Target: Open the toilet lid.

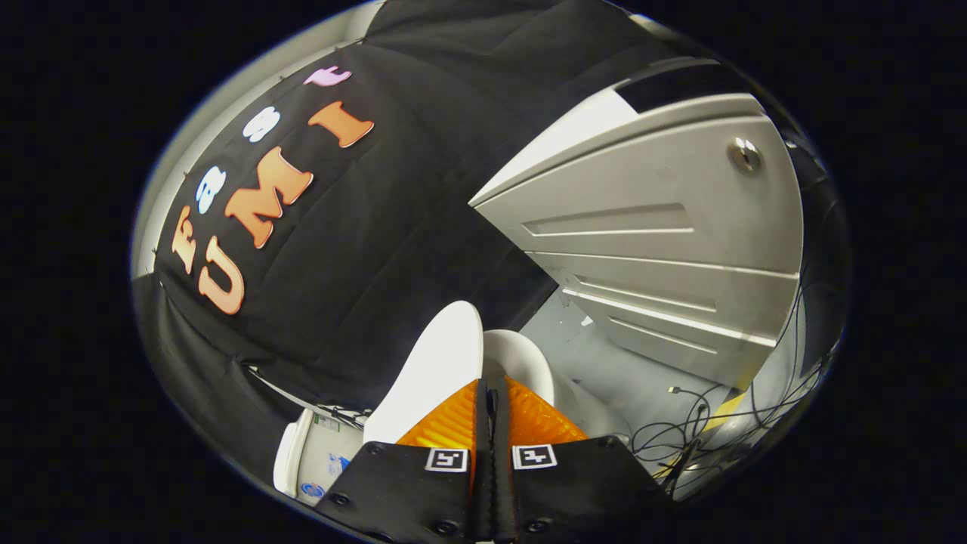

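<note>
Toilet lid [434, 363] was a white, smooth, rigid plastic slab, hinged at the back; judged fairly light but slick, so a pinch on the thin front edge would likely hold better than pressing on the flat face. Being stiff, it should swing as one piece about its hinge. It looked unlikely to break, though it could slam if let go.

Gripper [491, 393] had its fingers [453, 419] pressed close together, only a thin dark slit between them. Whether the lid's edge was caught in that slit could not be told; the tips hid the contact spot.

The lid stood raised and tilted, just ahead of the fingers and slightly to their left, its rim rising past the tips. The toilet bowl [525, 363] rim showed just beyond the tips, right of the lid. The tank [313, 453] sat near, to the left of the fingers.

Beyond the toilet, well apart to the right, was a grey panelled cabinet [650, 219], with loose cables [702, 423] on the floor [604, 355] before it.

Judged: lid looked already partly lifted.
</note>
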